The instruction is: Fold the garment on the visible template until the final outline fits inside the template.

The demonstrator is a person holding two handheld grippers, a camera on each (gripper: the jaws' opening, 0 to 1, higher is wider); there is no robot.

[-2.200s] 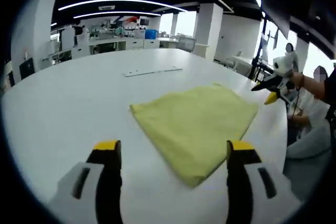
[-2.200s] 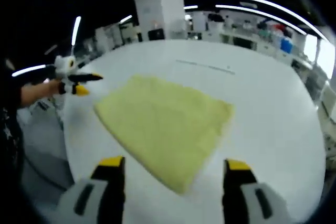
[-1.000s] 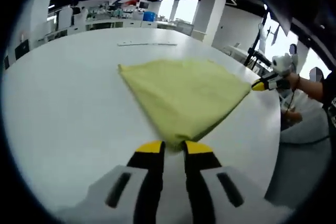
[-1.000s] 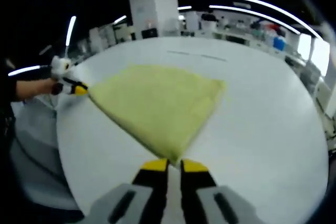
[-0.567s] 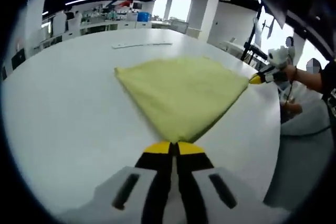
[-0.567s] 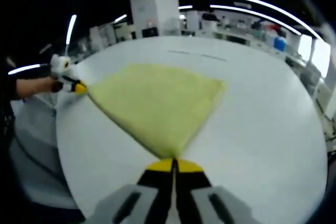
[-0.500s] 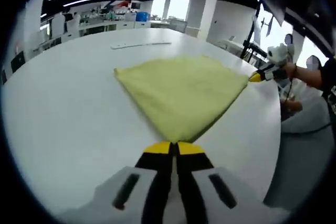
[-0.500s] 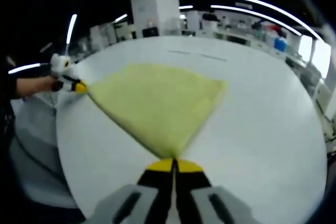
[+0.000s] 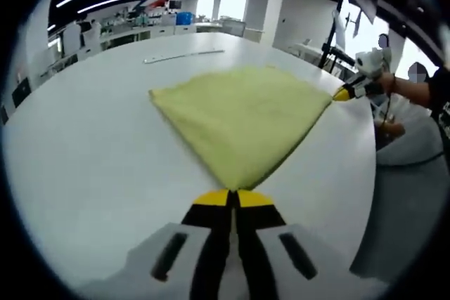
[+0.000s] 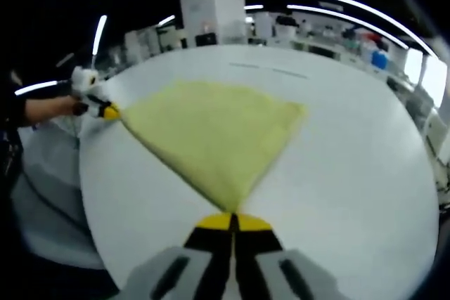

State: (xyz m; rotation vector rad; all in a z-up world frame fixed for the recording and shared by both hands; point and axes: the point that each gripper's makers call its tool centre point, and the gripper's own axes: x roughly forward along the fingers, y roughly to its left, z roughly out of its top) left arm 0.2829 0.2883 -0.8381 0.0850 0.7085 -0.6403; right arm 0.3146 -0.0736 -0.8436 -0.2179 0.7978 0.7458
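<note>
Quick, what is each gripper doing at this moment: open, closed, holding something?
Left gripper: closed on a corner of the yellow garment.
Right gripper: closed on another corner of the yellow garment.

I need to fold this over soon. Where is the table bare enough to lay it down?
Bare white table lies left of the yellow garment, up to the flat strip. Crowded at the corners pinched by the left claw and right claw.

One yellow garment (image 9: 242, 117), one white table (image 9: 84, 145), two grippers (image 9: 233, 198).
</note>
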